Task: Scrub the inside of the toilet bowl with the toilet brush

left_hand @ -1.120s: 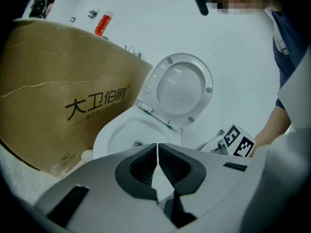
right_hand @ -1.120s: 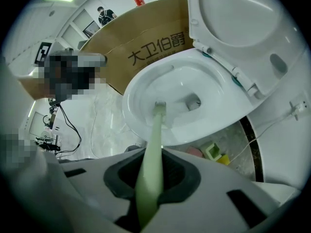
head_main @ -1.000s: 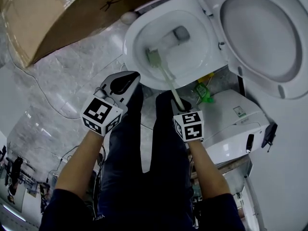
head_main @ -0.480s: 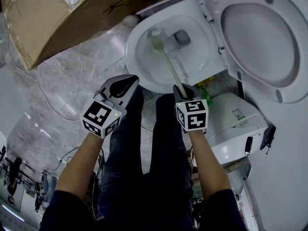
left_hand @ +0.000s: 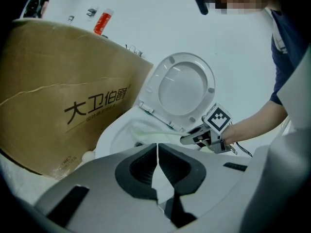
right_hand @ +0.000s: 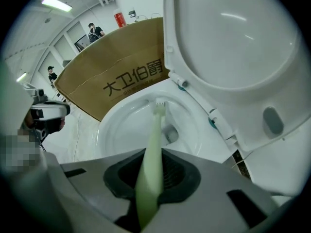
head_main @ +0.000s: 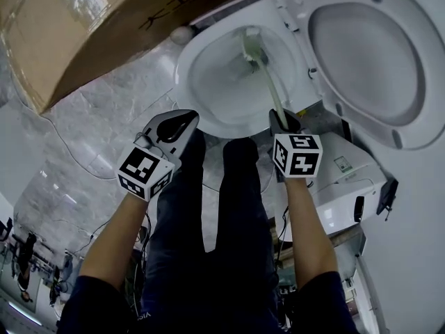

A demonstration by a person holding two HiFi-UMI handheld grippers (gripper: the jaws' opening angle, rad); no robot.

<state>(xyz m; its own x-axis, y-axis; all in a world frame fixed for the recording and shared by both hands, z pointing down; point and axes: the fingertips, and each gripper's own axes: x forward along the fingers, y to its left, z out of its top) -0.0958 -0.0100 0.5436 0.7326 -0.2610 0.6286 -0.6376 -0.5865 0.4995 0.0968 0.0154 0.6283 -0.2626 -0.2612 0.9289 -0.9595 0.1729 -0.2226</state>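
Since the head view looked almost straight down, the toilet bowl (head_main: 182, 75) sat near the top with the toilet brush (head_main: 268, 82) inside it. The bristle head was up against the far inner wall and the handle ran back to the right gripper (head_main: 284, 119). The left gripper (head_main: 182, 119) hung just outside the bowl's near rim. A cardboard box (head_main: 83, 26) sat left of the bowl, and the lid (head_main: 368, 54) was flipped up.

In the left gripper view, its jaws were pressed together with nothing between them.

In the right gripper view, the jaws were clamped on the pale green handle, which ran straight out from between them, with the brush head on the bowl's inner wall just above the drain opening (right_hand: 171, 134).
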